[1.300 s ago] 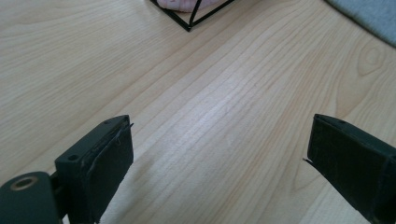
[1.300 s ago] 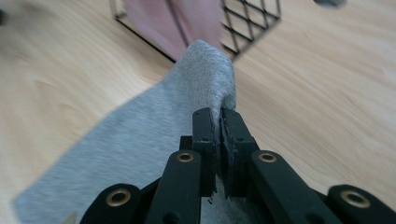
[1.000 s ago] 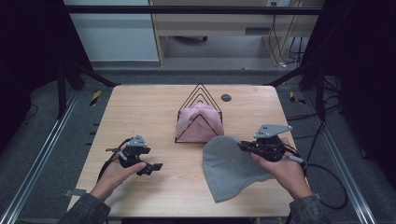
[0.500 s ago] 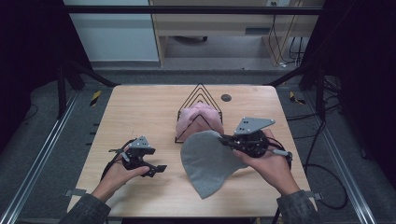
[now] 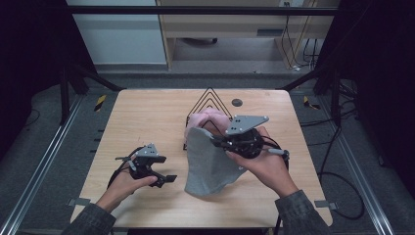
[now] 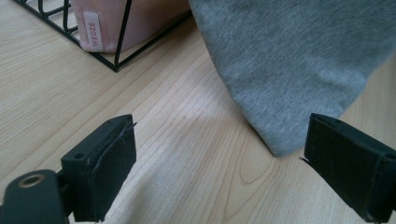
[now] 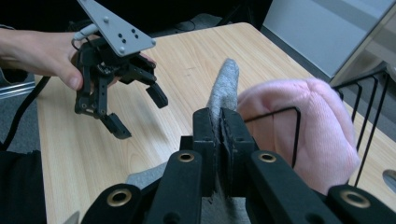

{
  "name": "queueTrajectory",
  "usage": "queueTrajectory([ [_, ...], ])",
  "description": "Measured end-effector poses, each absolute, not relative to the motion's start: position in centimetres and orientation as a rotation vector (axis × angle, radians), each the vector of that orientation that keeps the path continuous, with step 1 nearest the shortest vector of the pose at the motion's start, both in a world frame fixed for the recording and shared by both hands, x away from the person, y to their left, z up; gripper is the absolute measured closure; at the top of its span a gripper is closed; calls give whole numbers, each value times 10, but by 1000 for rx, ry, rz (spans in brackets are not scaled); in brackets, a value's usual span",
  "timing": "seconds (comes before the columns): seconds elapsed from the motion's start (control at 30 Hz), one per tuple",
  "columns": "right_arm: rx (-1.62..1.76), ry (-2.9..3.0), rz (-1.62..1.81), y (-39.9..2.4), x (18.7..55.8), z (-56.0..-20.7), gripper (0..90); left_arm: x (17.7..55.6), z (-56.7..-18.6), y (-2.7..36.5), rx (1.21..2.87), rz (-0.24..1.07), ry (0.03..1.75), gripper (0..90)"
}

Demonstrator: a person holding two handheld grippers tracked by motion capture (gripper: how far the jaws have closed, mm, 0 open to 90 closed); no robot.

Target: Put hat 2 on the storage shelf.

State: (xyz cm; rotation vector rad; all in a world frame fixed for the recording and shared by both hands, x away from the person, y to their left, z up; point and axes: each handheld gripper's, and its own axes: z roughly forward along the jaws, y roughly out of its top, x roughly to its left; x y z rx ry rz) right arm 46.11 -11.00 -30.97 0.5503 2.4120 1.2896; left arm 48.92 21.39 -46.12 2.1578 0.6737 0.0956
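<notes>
Since a second ago my right gripper (image 5: 215,138), clamping the grey cloth (image 5: 210,164), moved up-left toward the wire rack (image 5: 209,94); the cloth's hanging hem could snag there; left gripper (image 5: 164,172) gapes wide.

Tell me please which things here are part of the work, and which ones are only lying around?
Part of the work:
- grey cloth, pinched in the right gripper and lifted off the table
- black wire rack
- pink cloth in the rack
- left gripper, open, near the grey cloth

Lying around:
- small dark round thing on the table behind the rack
</notes>
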Motion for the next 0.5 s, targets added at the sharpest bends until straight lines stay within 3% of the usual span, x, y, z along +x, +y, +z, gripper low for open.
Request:
queueTrajectory([
  [0.5, 483, 2391, 1316, -97, 459, -283, 860, 486, -453, 209, 2137, 108, 644, 107],
])
